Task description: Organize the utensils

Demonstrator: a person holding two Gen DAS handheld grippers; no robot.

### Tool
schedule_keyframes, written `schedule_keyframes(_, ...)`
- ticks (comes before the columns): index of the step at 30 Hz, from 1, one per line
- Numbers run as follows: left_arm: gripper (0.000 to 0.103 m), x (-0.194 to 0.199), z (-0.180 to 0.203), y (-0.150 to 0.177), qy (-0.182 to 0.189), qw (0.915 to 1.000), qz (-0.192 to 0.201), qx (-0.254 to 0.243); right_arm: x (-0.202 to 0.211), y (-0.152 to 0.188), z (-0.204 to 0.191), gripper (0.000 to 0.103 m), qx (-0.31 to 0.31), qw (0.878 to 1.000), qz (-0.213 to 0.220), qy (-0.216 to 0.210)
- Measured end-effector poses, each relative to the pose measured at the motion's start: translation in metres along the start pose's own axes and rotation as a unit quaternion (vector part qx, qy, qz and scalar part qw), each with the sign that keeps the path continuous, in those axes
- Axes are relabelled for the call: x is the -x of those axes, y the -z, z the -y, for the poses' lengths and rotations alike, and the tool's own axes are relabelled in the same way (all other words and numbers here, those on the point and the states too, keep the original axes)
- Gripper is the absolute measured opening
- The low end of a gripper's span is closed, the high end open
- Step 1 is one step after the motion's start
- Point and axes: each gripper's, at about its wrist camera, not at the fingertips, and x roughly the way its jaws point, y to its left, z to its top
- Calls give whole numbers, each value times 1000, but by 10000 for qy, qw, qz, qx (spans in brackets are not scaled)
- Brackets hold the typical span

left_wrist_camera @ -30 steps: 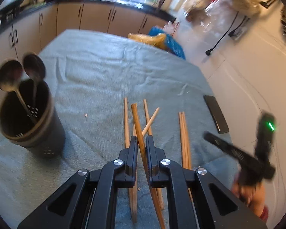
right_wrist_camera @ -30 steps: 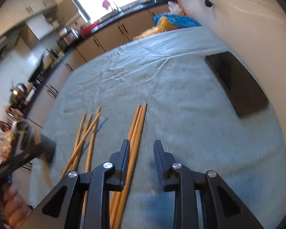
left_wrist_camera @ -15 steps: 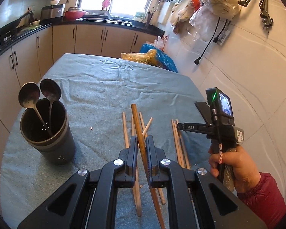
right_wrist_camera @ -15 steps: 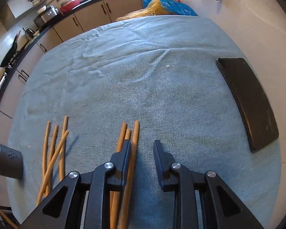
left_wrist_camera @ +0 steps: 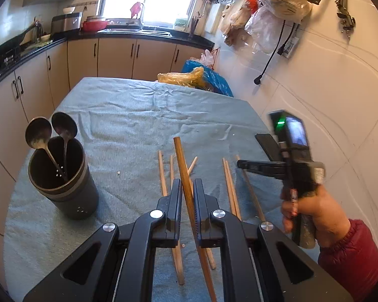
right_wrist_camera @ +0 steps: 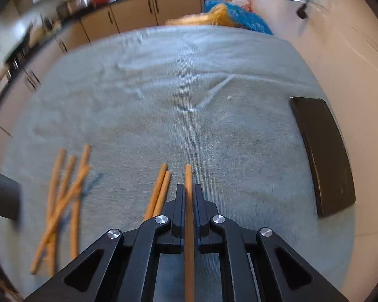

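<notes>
- One big table with a grey-blue cloth (left_wrist_camera: 138,105) carries everything; kitchen cabinets (left_wrist_camera: 113,58) stand behind it.
- One dark utensil holder (left_wrist_camera: 63,183) stands upright on the left part of the cloth, with two spoons (left_wrist_camera: 50,136) inside, bowls up.
- One flat black object (right_wrist_camera: 322,156) lies near the right edge of the cloth.
- Two grippers are in view. The left gripper (left_wrist_camera: 187,188) has its fingers closed on a dark wooden chopstick (left_wrist_camera: 182,166). This stick passes between the two fingers, a little tilted, and its far tip rises in front of them above the cloth.
- The right gripper (right_wrist_camera: 188,191) has its fingers pressed on a lighter chopstick (right_wrist_camera: 189,226). The stick runs straight along the gap, and its tip comes out just beyond the fingertips.
- Several loose chopsticks (left_wrist_camera: 163,176) lie on the cloth under the left gripper, some crossed.
- One pair of chopsticks (right_wrist_camera: 160,191) lies side by side, touching, just left of the right gripper's fingers.
</notes>
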Motion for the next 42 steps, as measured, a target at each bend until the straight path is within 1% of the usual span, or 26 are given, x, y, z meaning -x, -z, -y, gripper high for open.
schedule_keyframes(3,8,7,7,-1,-25,9999,104,-97,44,15,10,6,-207,9959,648,-588)
schedule_keyframes(5,8,12,11,-1,-45,9997,178,-157,72,27,11,6,-175,9909,1081,-782)
schedule_keyframes(6,8,15,14,-1,-66,9995,222,-195,92,37,12,6,-142,9863,1402,-861)
schedule_keyframes(9,8,21,21,1,-68,9991,276,-307,126,58,7,6,-39,9748,2000,-986)
schedule_keyframes(12,8,25,30,5,-154,9983,326,-467,161,87,2,6,91,9584,2694,-941)
schedule_keyframes(13,8,25,33,6,-150,9981,325,-503,166,91,-1,6,106,9547,2830,-916)
schedule_keyframes(14,8,26,35,8,-142,9979,328,-543,175,99,-1,6,109,9483,3032,-929)
schedule_keyframes(15,8,27,38,9,-154,9976,333,-583,179,101,-4,6,125,9448,3134,-952)
schedule_keyframes(17,8,22,40,8,-187,9977,220,-609,184,107,-7,6,166,9433,3193,-896)
schedule_keyframes(18,9,14,37,7,-161,9984,-2,-545,183,108,-5,6,120,9430,3189,-941)
schedule_keyframes(20,9,-8,24,3,-33,9983,-534,-250,183,108,-1,6,0,9438,3136,-1043)
schedule_keyframes(22,9,-31,15,1,-29,9949,-1004,-63,182,107,7,6,-123,9440,3115,-1082)
schedule_keyframes(23,9,-43,6,-1,-77,9925,-1212,146,182,107,9,6,-163,9437,3108,-1124)
schedule_keyframes(24,9,-55,-4,-2,-140,9895,-1385,384,182,107,15,6,-200,9435,3095,-1164)
schedule_keyframes(27,9,-87,-22,-6,-320,9814,-1760,695,180,107,20,6,-233,9421,3096,-1268)
schedule_keyframes(28,9,-95,-26,-8,-430,9788,-1839,795,180,106,21,6,-215,9422,3082,-1297)
schedule_keyframes(29,9,-99,-29,-9,-457,9778,-1873,822,179,106,22,6,-197,9427,3067,-1301)
schedule_keyframes(31,10,-109,-28,-11,-425,9759,-1988,797,178,107,22,6,-158,9425,3066,-1319)
schedule_keyframes(33,18,-114,-31,-14,-503,9746,-1990,895,177,107,24,6,-128,9428,3060,-1319)
schedule_keyframes(36,23,-121,-28,-19,-534,9754,-1951,875,174,107,28,6,-128,9427,3039,-1369)
schedule_keyframes(38,23,-129,-28,-21,-646,9745,-1949,906,172,106,31,6,-158,9430,3026,-1376)
schedule_keyframes(42,23,-145,-27,-24,-557,9725,-2042,970,170,106,33,6,-164,9424,3022,-1423)
